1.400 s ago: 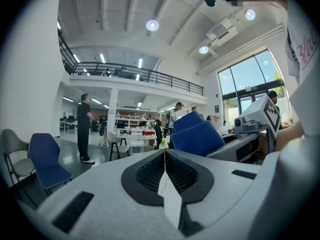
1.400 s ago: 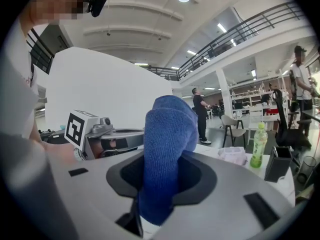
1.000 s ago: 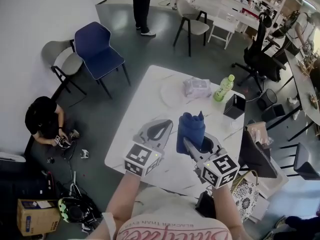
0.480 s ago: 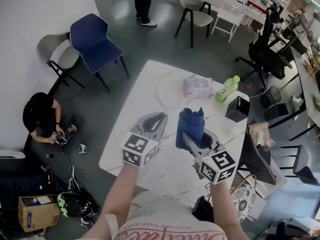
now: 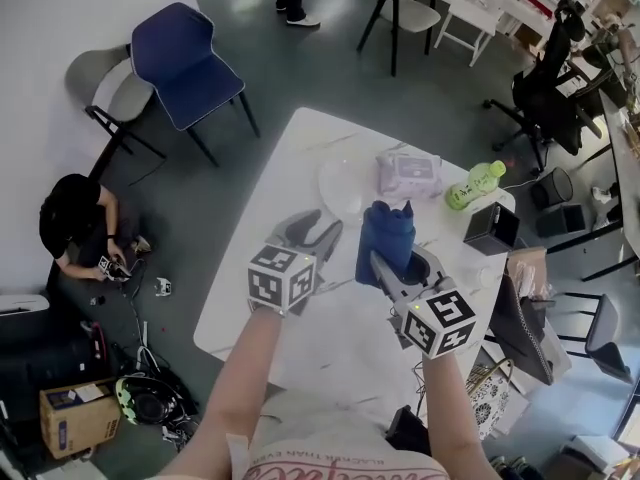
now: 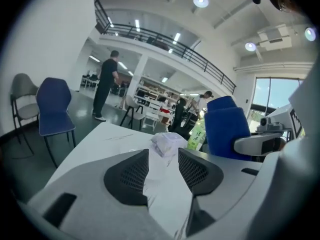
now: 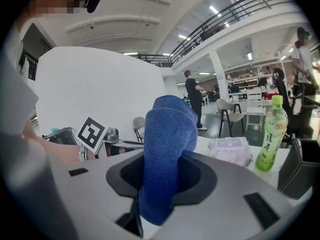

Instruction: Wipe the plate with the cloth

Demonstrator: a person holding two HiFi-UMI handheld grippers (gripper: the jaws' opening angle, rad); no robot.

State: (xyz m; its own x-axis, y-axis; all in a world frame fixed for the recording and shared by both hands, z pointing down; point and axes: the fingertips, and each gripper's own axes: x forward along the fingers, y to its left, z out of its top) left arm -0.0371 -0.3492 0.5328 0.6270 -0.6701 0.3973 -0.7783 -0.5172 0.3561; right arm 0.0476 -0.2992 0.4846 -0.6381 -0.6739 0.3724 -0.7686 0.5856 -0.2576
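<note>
A pale round plate (image 5: 338,184) lies on the white table (image 5: 262,268), towards its far side. My right gripper (image 5: 398,268) is shut on a folded blue cloth (image 5: 385,230), which stands up out of the jaws (image 7: 167,154) just short of the plate. To its left, my left gripper (image 5: 318,226) hovers at the plate's near edge. Its jaws are opening, and in the left gripper view (image 6: 162,154) only bare tabletop shows between them. The cloth also shows at the right of that view (image 6: 227,126).
Behind the plate lie a wipes pack (image 5: 408,173), a green bottle (image 5: 474,185) and a black box (image 5: 497,228). A blue chair (image 5: 180,63) and a grey chair (image 5: 105,93) stand left of the table. A person (image 5: 70,223) crouches on the floor there.
Both grippers have moved forward over the table and come down towards the plate. The blue cloth has stayed in the right gripper.
</note>
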